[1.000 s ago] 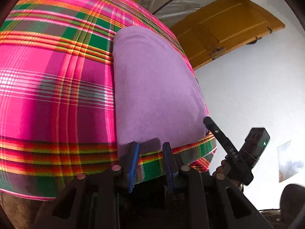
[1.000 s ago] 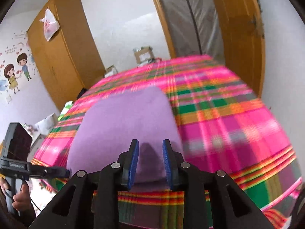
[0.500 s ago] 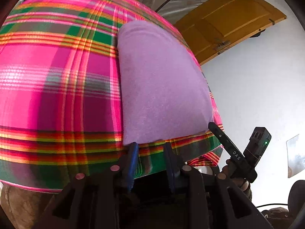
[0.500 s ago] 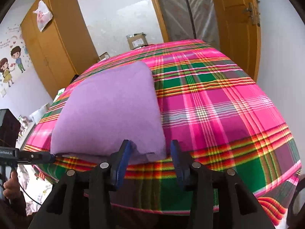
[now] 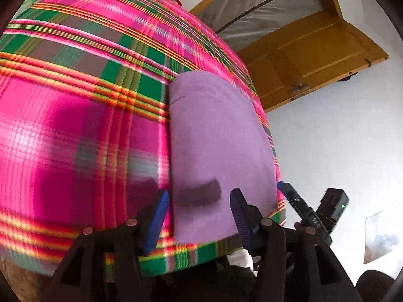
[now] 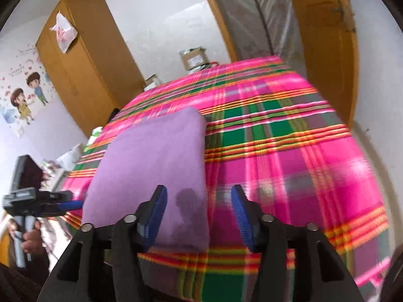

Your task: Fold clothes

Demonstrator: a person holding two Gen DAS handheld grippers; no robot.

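Observation:
A folded lilac garment (image 5: 219,151) (image 6: 156,161) lies flat on the pink, green and orange plaid cloth (image 5: 75,125) (image 6: 289,151), near its front edge. My left gripper (image 5: 199,209) hovers over the garment's near left corner, jaws opening wide, blue pads clear of the fabric. My right gripper (image 6: 199,209) hangs over the near right corner, jaws opening too, nothing pinched. Each gripper casts a dark shadow on the lilac fabric. The right gripper (image 5: 299,206) shows at the garment's right edge in the left wrist view, and the left gripper (image 6: 50,202) at its left edge in the right wrist view.
A wooden door (image 5: 314,58) (image 6: 327,37) and a plastic-covered doorway (image 6: 264,20) stand beyond the table. A wooden wardrobe (image 6: 83,50) is at the back left, with cardboard boxes (image 6: 194,59) behind the far edge. A hand (image 6: 30,239) holds the left gripper's handle.
Both grippers' jaws have spread from nearly shut to wide. The garment's near edge has left the jaws and lies flat. Both views have shifted and now show motion blur.

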